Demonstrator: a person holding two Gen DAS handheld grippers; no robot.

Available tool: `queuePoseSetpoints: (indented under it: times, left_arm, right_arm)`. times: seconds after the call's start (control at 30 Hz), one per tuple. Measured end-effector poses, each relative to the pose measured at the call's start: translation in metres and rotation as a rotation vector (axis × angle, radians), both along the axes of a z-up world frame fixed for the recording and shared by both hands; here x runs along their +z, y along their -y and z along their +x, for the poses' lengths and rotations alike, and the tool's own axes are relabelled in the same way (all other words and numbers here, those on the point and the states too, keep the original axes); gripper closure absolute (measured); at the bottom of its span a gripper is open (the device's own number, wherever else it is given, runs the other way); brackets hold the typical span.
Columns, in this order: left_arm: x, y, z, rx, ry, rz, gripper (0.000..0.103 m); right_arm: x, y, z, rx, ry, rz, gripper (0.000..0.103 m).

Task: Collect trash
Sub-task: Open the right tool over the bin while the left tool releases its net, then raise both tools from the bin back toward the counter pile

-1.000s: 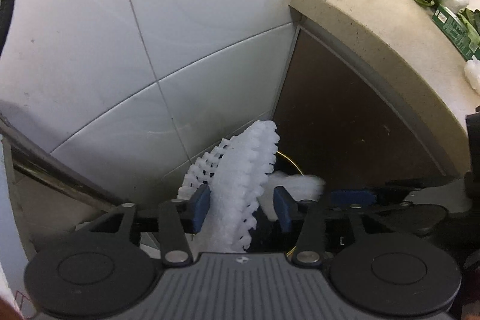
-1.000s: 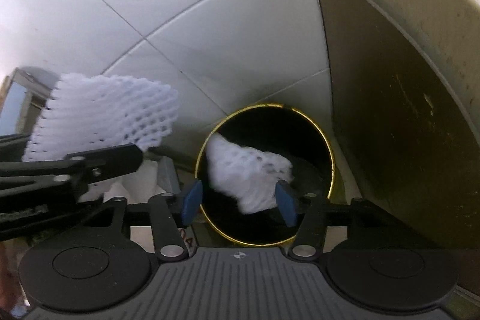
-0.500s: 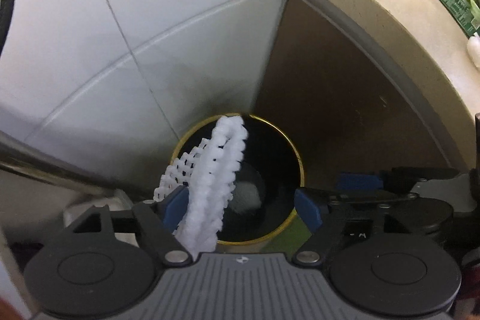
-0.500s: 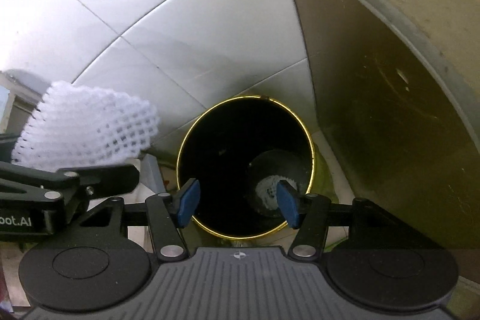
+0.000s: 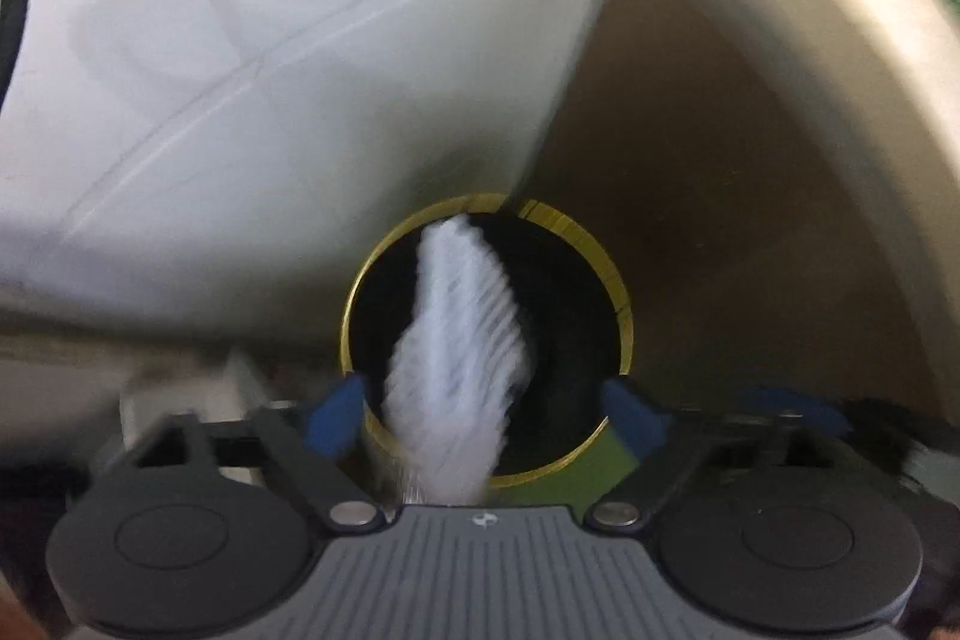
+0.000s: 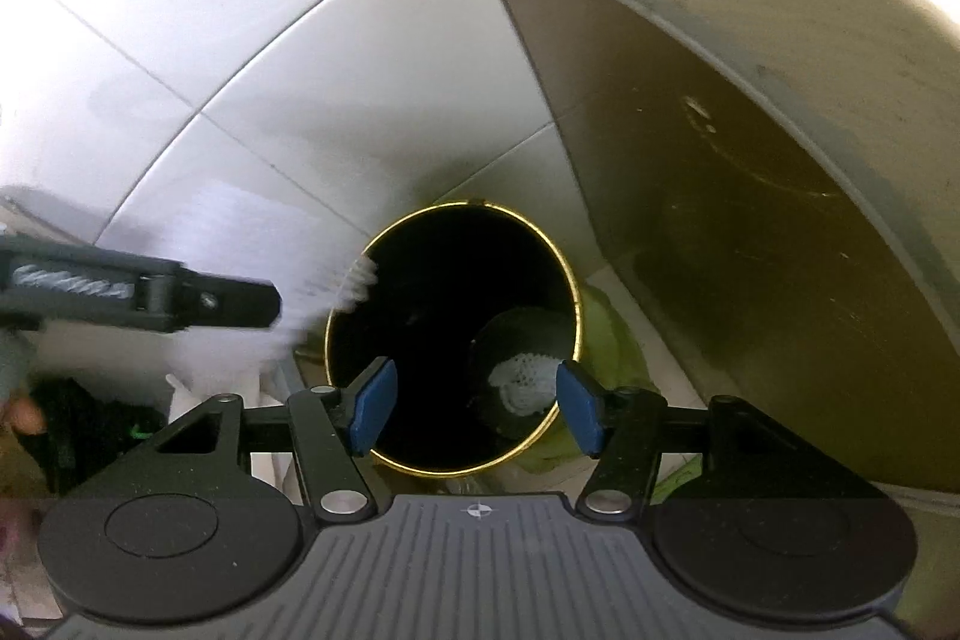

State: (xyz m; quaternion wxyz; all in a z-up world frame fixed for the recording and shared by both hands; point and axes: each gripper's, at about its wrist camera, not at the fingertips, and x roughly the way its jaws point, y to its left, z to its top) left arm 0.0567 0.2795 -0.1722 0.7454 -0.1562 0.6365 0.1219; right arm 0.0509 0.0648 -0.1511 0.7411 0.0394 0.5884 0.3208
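Left gripper [image 5: 480, 415]: jaws spread wide, gripping nothing. White foam net [image 5: 456, 358], motion-blurred, sits between them, apparently free, long axis running away from the gripper, directly above the mouth of the gold-rimmed black bin [image 5: 624, 316] on the floor. Right gripper [image 6: 474, 403]: spread, empty, also over the bin; another foam net [image 6: 525, 382] lies at the bottom.

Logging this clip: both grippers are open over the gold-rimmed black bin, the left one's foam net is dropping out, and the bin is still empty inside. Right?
Not quite: the bin is not empty. The right wrist view shows a white foam net already lying at its bottom. The rest holds: the left gripper and right gripper are open, and the blurred foam net is loose between the left jaws above the bin.
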Motion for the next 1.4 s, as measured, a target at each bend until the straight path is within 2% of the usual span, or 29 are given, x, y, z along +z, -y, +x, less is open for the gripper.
queuePoseSetpoints:
  times: [0.03, 0.1, 0.13, 0.2, 0.33, 0.47, 0.6, 0.77, 1.0, 1.4]
  left_arm:
    - [0.001, -0.003, -0.002, 0.025, 0.014, -0.009, 0.03]
    - [0.007, 0.0, -0.002, 0.006, 0.061, 0.023, 0.021]
    - [0.004, 0.004, 0.002, -0.019, 0.039, 0.072, 0.009]
    - [-0.001, 0.005, 0.005, -0.026, 0.007, 0.094, 0.014]
    - [0.014, 0.0, 0.001, -0.009, 0.084, 0.038, 0.014]
    - [0.026, 0.004, -0.008, -0.042, 0.131, 0.054, 0.014]
    - [0.048, 0.023, -0.011, -0.086, 0.246, 0.072, 0.014]
    - [0.059, 0.029, -0.015, -0.116, 0.306, 0.037, 0.014]
    - [0.088, 0.052, -0.023, -0.195, 0.391, 0.035, 0.014]
    - [0.143, 0.131, -0.004, -0.41, 0.543, -0.007, 0.013]
  right_arm:
    - [0.002, 0.003, -0.001, -0.006, 0.003, 0.001, 0.036]
    - [0.004, 0.008, -0.003, -0.018, 0.007, 0.005, 0.035]
    - [0.004, 0.01, -0.004, -0.023, 0.005, 0.007, 0.035]
    - [0.002, 0.009, -0.004, -0.025, 0.004, 0.005, 0.035]
    - [0.012, 0.015, -0.007, -0.026, 0.019, 0.012, 0.035]
    - [0.024, 0.019, -0.007, -0.025, 0.066, 0.009, 0.034]
    - [0.053, 0.031, -0.012, -0.033, 0.128, 0.018, 0.029]
    - [0.087, 0.047, -0.017, -0.062, 0.211, 0.029, 0.028]
    - [0.118, 0.08, -0.019, -0.153, 0.302, 0.02, 0.024]
    - [0.152, 0.158, -0.011, -0.373, 0.423, -0.031, 0.017]
